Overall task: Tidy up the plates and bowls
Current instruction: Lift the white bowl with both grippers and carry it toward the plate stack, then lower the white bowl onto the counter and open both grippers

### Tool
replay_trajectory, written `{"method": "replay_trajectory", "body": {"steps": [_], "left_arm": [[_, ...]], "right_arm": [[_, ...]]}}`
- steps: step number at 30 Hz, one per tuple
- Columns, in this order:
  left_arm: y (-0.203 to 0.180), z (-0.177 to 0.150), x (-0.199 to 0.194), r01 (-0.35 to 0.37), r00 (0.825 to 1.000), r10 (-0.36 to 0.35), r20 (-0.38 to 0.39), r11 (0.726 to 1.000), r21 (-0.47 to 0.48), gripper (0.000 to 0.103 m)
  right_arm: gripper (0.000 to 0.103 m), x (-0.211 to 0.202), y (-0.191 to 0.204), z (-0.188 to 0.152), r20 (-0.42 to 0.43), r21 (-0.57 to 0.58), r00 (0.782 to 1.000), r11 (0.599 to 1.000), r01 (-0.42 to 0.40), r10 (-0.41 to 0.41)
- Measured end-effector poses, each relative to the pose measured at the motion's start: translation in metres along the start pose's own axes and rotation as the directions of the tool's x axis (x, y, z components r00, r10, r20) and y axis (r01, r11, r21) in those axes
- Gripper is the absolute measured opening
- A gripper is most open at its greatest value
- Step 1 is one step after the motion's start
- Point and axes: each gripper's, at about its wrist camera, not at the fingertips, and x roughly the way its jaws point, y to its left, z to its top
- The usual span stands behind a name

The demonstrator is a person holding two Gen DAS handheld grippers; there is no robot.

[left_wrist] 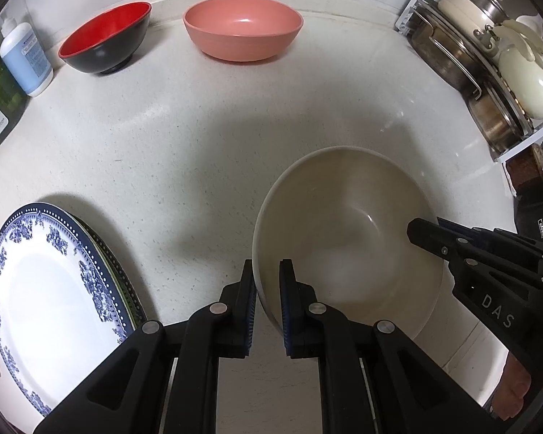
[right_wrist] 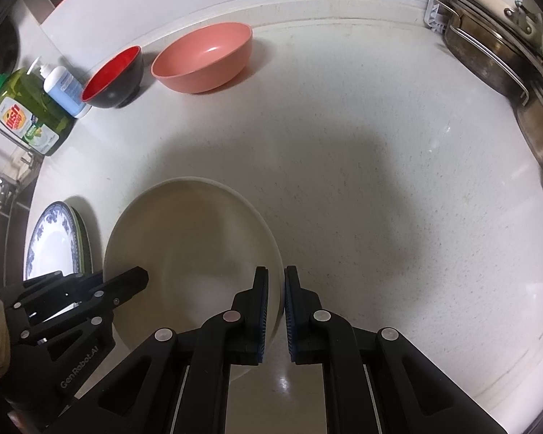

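1. Nearest, my left gripper [left_wrist: 268, 282] is clamped on the cream bowl's [left_wrist: 344, 224] left rim.
2. My right gripper [right_wrist: 283, 289] pinches the opposite rim.
3. Beside the bowl, blue-patterned plates [left_wrist: 47, 289] sit stacked on the counter [left_wrist: 199, 137].
4. Farther back, well apart: pink bowl [left_wrist: 242, 29], red-and-black bowl [left_wrist: 105, 38].

The right hand-held gripper [left_wrist: 425, 233] bears white letters "DAS" on its black body. The left hand-held gripper [right_wrist: 141, 278] bears "GenRobot.AI" along its body. The green dish soap bottle [right_wrist: 29, 115] carries a label reading "DISH SOAP" and "LEMON". Blue bottle [left_wrist: 25, 58] label: illegible.
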Motion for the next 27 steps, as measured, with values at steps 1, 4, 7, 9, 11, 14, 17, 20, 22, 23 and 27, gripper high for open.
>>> {"method": "replay_trajectory", "body": {"steps": [1,4,7,9,11,14,17,20,22,23,27], "left_arm": [[0.0,0.0,-0.001,-0.003,1.0,0.003,0.005,1.0,0.001,0.013],[0.001,0.0,-0.003,-0.013,1.0,0.013,0.02,1.0,0.004,0.015],[0.002,0.0,-0.006,-0.026,0.999,0.026,0.037,1.0,0.002,0.027],[0.003,0.0,-0.011,-0.035,0.998,0.035,0.059,0.999,-0.001,0.032],[0.004,0.001,-0.016,-0.045,0.996,0.045,0.083,0.999,0.003,0.04],[0.009,0.005,-0.028,-0.032,0.993,0.031,0.117,0.999,0.002,0.048],[0.013,0.01,-0.04,-0.05,0.986,0.048,0.161,0.999,0.009,0.055],[0.019,0.018,-0.049,-0.068,0.979,0.063,0.192,0.997,0.02,0.057],[0.023,0.024,-0.053,-0.074,0.977,0.068,0.203,0.997,0.019,0.057],[0.024,0.027,-0.055,-0.076,0.975,0.07,0.209,0.997,0.019,0.057],[0.031,0.044,-0.063,-0.085,0.971,0.076,0.226,0.996,0.028,0.057]], "right_arm": [[0.01,0.0,0.0,0.0,-0.001,-0.001,1.0,1.0,-0.001,0.001],[0.01,-0.001,0.0,0.001,0.008,-0.008,1.0,1.0,-0.001,0.001],[0.01,-0.005,0.001,0.002,0.032,-0.024,0.999,1.0,0.007,-0.006],[0.011,-0.007,0.001,0.002,0.041,-0.029,0.999,1.0,0.012,-0.011],[0.011,-0.01,0.0,0.002,0.046,-0.023,0.999,1.0,0.009,-0.007],[0.012,-0.015,0.0,0.003,0.064,-0.018,0.998,1.0,-0.002,0.004],[0.013,-0.022,0.003,0.005,0.089,-0.02,0.996,1.0,0.003,-0.001],[0.023,-0.033,0.008,0.01,0.122,-0.026,0.993,1.0,0.001,0.002],[0.028,-0.038,0.011,0.014,0.144,-0.031,0.99,0.999,0.012,-0.008],[0.029,-0.04,0.012,0.017,0.151,-0.035,0.988,0.999,0.016,-0.011],[0.029,-0.047,0.017,0.033,0.173,-0.031,0.985,0.999,0.014,-0.009]]}}
